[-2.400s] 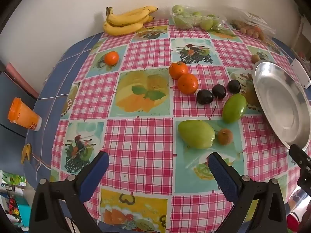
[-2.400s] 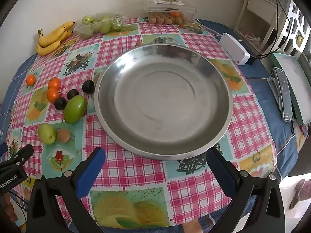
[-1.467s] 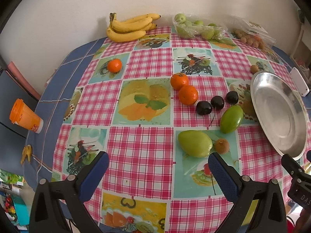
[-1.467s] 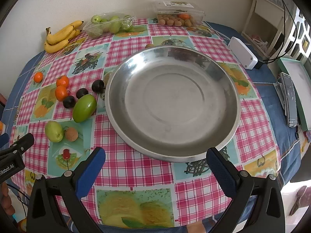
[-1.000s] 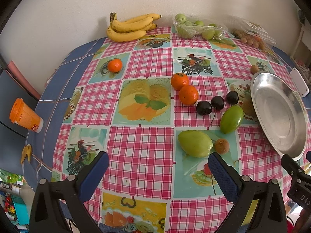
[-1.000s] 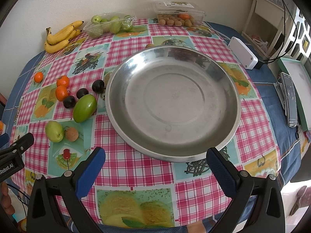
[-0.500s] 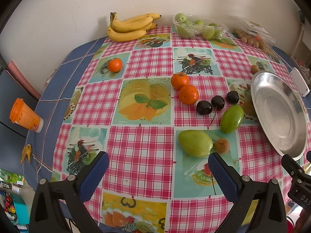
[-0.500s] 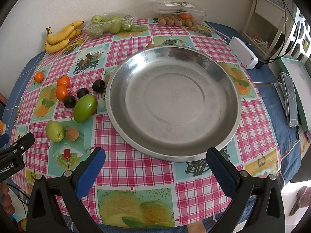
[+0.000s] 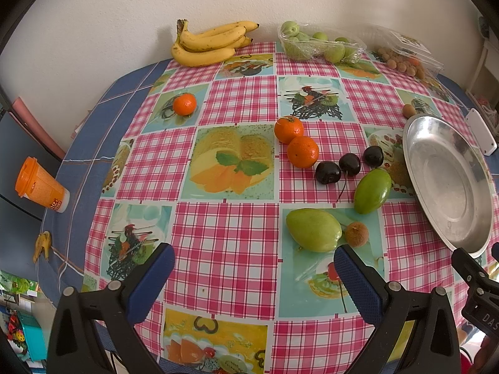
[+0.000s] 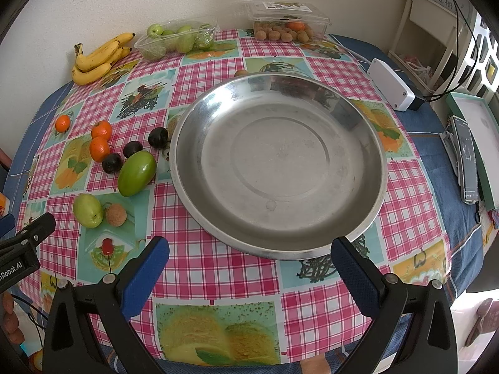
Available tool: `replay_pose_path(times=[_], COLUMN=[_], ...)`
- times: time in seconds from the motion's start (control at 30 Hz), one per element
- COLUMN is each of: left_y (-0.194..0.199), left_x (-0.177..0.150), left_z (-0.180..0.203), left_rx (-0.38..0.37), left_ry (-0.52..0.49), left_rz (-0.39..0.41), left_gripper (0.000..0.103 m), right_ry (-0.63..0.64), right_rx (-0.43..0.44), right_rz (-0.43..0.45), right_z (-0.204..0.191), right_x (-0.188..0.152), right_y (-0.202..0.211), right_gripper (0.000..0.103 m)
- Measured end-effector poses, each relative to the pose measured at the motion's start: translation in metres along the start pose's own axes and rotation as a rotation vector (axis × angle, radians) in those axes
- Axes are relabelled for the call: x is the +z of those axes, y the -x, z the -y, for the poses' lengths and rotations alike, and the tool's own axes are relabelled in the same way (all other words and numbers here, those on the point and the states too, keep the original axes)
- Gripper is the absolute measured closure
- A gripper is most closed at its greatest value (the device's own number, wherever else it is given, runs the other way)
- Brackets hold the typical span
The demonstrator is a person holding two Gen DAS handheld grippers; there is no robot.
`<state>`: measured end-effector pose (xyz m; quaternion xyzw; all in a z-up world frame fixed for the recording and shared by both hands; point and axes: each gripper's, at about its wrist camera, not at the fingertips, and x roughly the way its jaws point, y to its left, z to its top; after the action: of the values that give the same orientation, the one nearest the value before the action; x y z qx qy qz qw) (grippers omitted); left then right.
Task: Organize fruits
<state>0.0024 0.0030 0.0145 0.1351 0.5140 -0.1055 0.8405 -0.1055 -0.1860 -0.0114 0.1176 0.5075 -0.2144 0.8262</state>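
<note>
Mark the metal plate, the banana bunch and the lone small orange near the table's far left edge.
metal plate (image 10: 280,155): right wrist view, bare centre of its bottom.
banana bunch (image 9: 209,42): left wrist view, middle of the bunch.
lone small orange (image 9: 184,104): left wrist view, centre of the fruit.

This is looking like a home dining corner. Ahead of the tongs, a round table is wearing a fruit-printed checked oilcloth against a plain wall, with bananas and supermarket fruit punnets lying at its far edge, and a white shelf standing off to the right.
</note>
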Motion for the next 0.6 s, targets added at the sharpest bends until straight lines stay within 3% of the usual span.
replay_pose_path(times=[0.6], left_y=[-0.0002], left_x=[-0.002], left_z=[-0.0023], left_rx=[-0.007], left_ry=[0.006], left_rz=[-0.005], left_gripper=[0.0], right_ry=[0.0], right_rx=[0.002], right_rz=[-0.002], right_z=[0.0006], right_x=[0.0001], right_y=[-0.0014], right_gripper=[0.0])
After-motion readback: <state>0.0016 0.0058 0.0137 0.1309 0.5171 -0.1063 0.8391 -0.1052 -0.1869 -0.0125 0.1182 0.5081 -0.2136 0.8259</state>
